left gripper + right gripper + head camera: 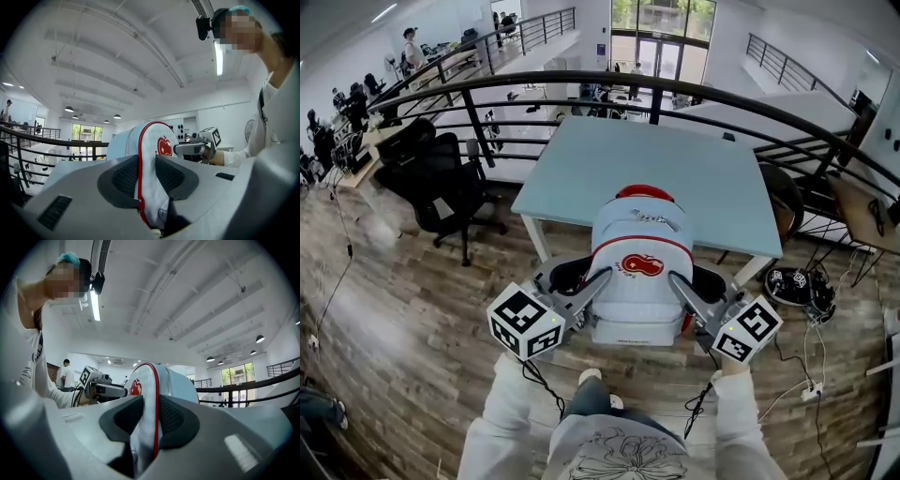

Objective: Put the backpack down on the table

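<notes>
1. Gripping the backpack (636, 281) from both sides, the person holds it up at the table's (581, 169) near edge and stands just in front of that edge, with pale sleeves (502, 412) at the bottom of the head view.
2. Jaws of the left gripper (600, 279) are clenched on the backpack's side. In the left gripper view, the black mesh pads (123, 176) press on both faces of the red-piped seam (139, 187), with fabric pinched between them.
3. Jaws of the right gripper (677, 279) are clenched the same way on the opposite side. In the right gripper view, the pads (174, 418) squeeze the red-edged fabric.
4. Each gripper shows in the other's view, across the backpack, at about the same height.
5. The backpack is pale blue-white with red trim. Its red logo (642, 266) faces up toward the head camera, and its red handle (644, 193) points toward the table's far side.
6. The handle end overlaps the tabletop in the head view. The bottom end sticks out past the table's near edge, over the wood floor (412, 309).
7. Cannot tell whether the backpack touches the table.
8. The table has a pale blue top and white legs.
9. The marker cubes (525, 322) sit on the grippers' rear ends, on the person's side of the table's near edge.
10. A dark curved railing (712, 94) runs just beyond the table's far edge.
11. A black chair (441, 183) stands left of the table.
12. Cables (794, 284) lie on the floor right of the table.
</notes>
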`<state>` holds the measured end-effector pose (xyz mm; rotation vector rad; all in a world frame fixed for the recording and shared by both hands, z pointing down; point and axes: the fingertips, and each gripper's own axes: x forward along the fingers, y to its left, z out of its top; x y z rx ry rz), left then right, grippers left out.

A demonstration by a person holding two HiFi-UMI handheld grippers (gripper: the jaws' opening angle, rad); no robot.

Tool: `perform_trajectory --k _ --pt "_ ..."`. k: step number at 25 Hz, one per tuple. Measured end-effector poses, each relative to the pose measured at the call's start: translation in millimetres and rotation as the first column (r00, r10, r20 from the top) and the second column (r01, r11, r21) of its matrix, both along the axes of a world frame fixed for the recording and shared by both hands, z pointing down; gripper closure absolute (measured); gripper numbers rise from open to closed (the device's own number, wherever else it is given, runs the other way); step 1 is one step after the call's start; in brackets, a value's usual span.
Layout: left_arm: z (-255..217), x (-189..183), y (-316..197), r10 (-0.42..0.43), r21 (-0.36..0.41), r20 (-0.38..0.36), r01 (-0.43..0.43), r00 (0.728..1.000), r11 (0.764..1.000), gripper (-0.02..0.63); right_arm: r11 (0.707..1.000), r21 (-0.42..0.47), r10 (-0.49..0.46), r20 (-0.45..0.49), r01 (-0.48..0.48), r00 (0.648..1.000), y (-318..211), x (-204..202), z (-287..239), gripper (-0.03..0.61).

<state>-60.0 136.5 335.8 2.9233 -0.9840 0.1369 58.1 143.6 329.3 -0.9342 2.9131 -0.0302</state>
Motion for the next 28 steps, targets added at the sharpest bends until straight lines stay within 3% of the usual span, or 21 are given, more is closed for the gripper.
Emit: perform_trajectory --k 12,28 --pt "13.0 15.4 -91.4 0.044 -0.014 0.002 -0.044 0.999 0.999 0.502 0.999 -0.012 0.037 0.001 -0.037 0.999 -86.7 14.7 12.4 0.471" --pt "14.8 19.3 -276.5 0.105 -0.016 0.002 -0.105 0.994 0.994 0.502 0.994 -0.011 0.105 -0.003 -0.105 0.995 -264.0 17.4 13.7 0.471"
